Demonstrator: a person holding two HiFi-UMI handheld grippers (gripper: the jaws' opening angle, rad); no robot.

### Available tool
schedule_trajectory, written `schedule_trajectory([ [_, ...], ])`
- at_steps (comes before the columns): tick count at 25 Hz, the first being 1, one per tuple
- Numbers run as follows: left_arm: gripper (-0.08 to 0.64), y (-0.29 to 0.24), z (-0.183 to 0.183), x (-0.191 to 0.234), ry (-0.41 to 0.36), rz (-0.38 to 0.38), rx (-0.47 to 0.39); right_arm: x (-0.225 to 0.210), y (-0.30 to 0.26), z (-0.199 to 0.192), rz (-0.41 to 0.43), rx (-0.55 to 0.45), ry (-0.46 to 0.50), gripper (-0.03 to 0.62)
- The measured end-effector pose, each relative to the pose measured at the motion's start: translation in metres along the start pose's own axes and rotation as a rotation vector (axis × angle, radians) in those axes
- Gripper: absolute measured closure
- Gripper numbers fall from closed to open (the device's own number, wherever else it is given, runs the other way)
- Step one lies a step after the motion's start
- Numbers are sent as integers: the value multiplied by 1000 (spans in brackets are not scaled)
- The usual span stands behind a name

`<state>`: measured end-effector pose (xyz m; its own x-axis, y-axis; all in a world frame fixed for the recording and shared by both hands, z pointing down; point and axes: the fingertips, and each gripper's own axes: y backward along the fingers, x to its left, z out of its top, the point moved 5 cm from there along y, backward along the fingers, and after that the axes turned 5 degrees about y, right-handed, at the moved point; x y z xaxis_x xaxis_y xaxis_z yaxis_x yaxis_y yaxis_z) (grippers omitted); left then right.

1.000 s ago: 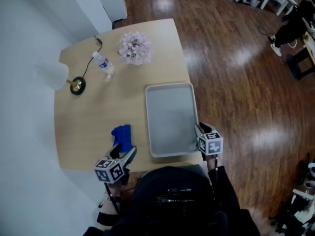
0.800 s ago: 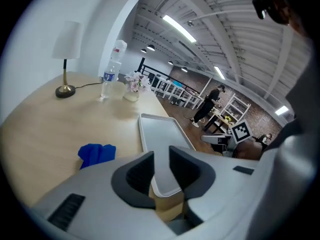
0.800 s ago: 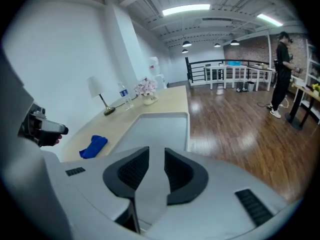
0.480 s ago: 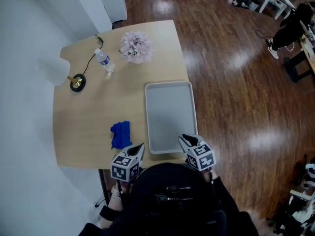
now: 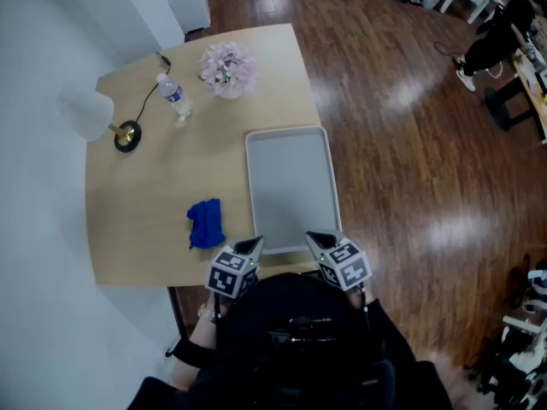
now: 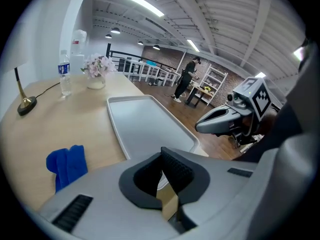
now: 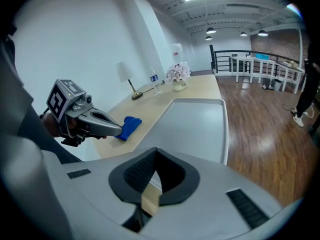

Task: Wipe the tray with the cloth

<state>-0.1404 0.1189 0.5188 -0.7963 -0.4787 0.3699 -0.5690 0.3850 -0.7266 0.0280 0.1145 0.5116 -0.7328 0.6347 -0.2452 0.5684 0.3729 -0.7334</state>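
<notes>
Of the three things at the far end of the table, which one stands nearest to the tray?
The pink flowers, just beyond the tray's far left corner. The water bottle and the lamp stand further left, toward the wall.

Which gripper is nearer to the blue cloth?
Left. The left gripper is right of the cloth; the right gripper is farther, over the near edge of the tray.

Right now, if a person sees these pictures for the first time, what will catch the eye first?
Probably the large, empty grey tray on the wooden table, and the bright blue cloth lying crumpled beside it on the tray's left in the head view, not touching it. At the table's near edge, the left gripper and the right gripper both have their jaws together with nothing in them; the right one's jaws have just closed.
</notes>
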Motion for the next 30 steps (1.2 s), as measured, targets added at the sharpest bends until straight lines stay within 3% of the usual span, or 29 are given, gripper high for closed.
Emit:
schedule_trajectory([
  [30,560,2,-7,0,-15,4,27,1,2,-3,27,-6,-9,589],
])
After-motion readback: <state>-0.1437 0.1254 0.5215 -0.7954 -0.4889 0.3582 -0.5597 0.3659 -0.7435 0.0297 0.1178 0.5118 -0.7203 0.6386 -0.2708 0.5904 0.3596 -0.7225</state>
